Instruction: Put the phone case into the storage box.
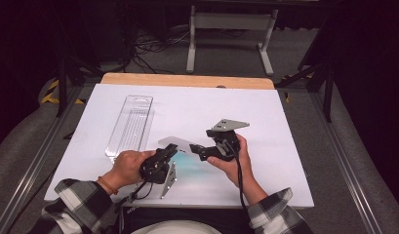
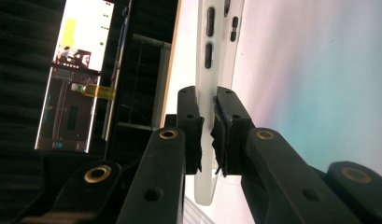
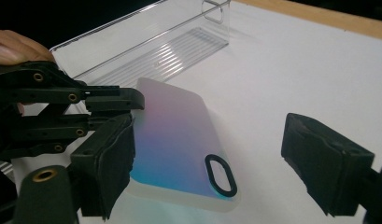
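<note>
Iridescent phone case [image 3: 179, 149], thin, light, slick and somewhat flexible, held near the counter's [image 1: 265, 117] front edge by the left gripper [image 2: 208, 133], fingers clenched on its side rim; right gripper [image 3: 207, 172] spread open beside the camera-hole end, best taken by the rim

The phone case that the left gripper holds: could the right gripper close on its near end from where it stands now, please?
Probably yes. The right gripper is open, and the phone case lies between its jaws with nothing across it; the left gripper clamps the other edge, clear of that end.
</note>
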{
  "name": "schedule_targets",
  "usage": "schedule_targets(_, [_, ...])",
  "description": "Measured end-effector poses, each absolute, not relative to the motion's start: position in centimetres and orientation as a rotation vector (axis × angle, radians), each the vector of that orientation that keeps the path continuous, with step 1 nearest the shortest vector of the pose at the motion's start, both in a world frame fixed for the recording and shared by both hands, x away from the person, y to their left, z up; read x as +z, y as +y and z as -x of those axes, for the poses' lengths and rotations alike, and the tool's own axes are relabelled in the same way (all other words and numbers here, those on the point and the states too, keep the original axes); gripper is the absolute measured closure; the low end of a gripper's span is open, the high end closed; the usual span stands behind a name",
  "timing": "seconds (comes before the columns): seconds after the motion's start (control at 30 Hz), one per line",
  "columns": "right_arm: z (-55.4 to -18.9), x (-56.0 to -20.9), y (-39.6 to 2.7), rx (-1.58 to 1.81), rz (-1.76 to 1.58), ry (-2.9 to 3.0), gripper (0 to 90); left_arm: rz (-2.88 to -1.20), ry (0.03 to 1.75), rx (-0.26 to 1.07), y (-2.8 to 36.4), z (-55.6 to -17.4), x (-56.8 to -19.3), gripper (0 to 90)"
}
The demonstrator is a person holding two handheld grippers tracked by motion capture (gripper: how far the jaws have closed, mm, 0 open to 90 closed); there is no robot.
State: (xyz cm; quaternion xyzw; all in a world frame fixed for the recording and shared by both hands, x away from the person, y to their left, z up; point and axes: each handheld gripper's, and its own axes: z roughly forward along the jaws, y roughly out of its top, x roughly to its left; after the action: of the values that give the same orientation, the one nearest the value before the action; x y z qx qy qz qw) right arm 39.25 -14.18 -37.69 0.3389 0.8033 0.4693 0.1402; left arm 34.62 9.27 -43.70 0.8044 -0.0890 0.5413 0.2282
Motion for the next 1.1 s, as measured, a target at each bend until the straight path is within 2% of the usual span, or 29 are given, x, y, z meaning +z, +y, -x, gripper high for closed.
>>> schedule_targets(0.53, [-37.2,-36.8,-15.8,1.299,-0.742,2.224,18.1,-2.209,-0.184,1.417,10.0,-34.9,-42.8,82.1])
schedule_targets(1.1, [-36.8,-37.7,-17.4,1.250,-0.710,2.215,18.4,-2.192,-0.115,1.320,10.8,-35.3,-42.0,82.2])
